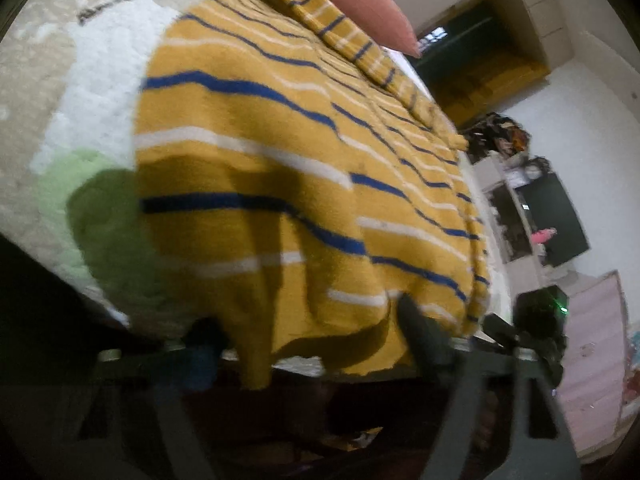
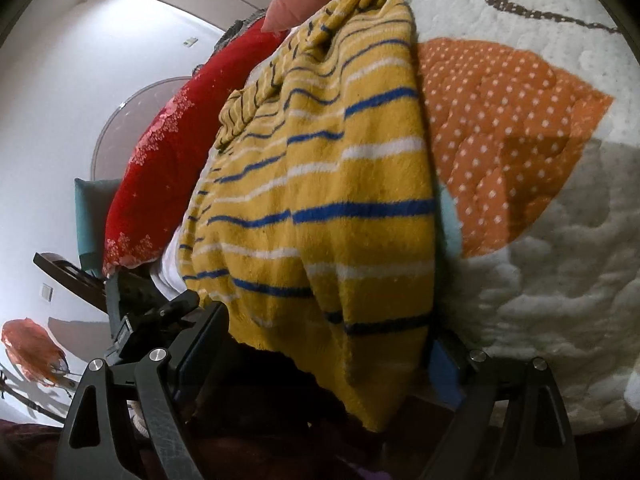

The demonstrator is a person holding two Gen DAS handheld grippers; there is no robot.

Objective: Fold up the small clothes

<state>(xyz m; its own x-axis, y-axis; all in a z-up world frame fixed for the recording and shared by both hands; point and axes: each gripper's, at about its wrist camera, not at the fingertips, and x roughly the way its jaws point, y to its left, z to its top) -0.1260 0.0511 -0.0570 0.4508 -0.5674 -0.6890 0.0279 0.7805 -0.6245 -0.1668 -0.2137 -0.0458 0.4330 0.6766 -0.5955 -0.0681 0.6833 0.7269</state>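
With the mustard striped sweater (image 1: 280,152) spread on the quilted bed cover (image 2: 540,260), its hem overhanging the bed edge, left gripper (image 1: 304,340) seems half-closed around hem cloth; blur hides contact. Right gripper (image 2: 324,356) wide, straddling hem. Pinch both corners evenly before lifting.

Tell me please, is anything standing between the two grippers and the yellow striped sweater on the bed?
Nothing visible is in the way. The sweater hem already hangs between the fingers of the right gripper, and also lies between those of the left gripper. Only the quilt is beside it.
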